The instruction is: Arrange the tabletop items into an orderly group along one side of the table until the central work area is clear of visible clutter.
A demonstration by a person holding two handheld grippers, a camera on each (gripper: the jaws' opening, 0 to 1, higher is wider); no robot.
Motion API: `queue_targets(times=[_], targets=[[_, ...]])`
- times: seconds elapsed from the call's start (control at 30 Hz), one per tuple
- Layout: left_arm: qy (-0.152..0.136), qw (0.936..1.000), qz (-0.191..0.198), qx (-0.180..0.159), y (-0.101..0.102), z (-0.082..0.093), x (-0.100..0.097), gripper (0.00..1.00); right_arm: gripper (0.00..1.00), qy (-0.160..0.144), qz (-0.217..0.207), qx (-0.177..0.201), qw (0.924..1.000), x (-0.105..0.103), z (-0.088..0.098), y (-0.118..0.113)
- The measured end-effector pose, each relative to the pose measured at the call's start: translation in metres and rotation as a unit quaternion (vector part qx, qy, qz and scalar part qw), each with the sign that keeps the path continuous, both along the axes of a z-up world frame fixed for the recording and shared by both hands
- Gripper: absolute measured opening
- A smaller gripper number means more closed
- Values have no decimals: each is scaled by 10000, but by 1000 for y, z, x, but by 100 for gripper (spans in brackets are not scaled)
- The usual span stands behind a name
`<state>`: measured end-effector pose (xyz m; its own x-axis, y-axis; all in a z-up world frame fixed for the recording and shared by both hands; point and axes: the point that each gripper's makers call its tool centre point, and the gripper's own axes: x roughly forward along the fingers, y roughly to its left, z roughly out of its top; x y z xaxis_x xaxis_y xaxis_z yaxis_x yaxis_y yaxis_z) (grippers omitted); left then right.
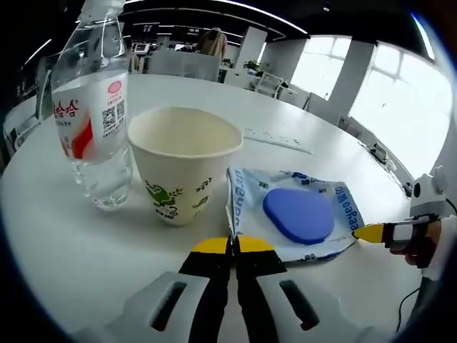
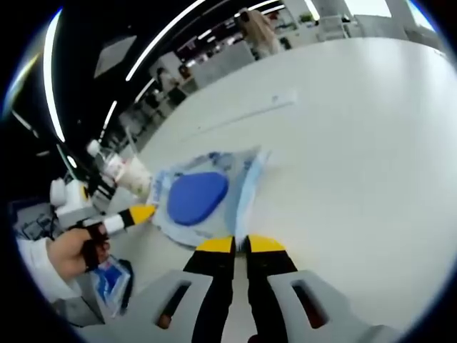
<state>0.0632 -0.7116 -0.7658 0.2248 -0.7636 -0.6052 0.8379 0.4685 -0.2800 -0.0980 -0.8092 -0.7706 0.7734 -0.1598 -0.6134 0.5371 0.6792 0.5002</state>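
With both your left gripper and right gripper closed and empty, pinch the limp, light plastic packet by its edge beside the paper cup.

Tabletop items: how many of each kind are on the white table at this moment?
Clear water bottle: 1
Paper cup: 1
Plastic packet with a blue pad inside: 1
Long thin white strip farther back: 1
Total: 4
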Motion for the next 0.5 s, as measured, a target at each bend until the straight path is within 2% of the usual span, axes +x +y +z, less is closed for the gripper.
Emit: queue_targets(times=[0.07,0.13,0.23,0.3,0.43,0.5], targets=[[4,10000,24,-25,0,0,0,0,6,-43,-15,-50,10000,0,4,-1],[-57,10000,-5,-1,0,1,0,0,4,-50,-62,-256,9996,-2,12,-4],[-242,9996,-96,67,0,2,-1,0,5,-305,-269,-435,9982,-6,30,-6],[-294,9995,-115,83,0,1,2,0,8,-521,-487,-251,9971,-12,36,-4],[-273,9996,-59,54,1,0,5,0,11,-420,-722,-208,9963,-39,33,-1],[-258,9997,-31,10,2,0,5,0,14,-500,-868,-141,9949,-51,34,1]])
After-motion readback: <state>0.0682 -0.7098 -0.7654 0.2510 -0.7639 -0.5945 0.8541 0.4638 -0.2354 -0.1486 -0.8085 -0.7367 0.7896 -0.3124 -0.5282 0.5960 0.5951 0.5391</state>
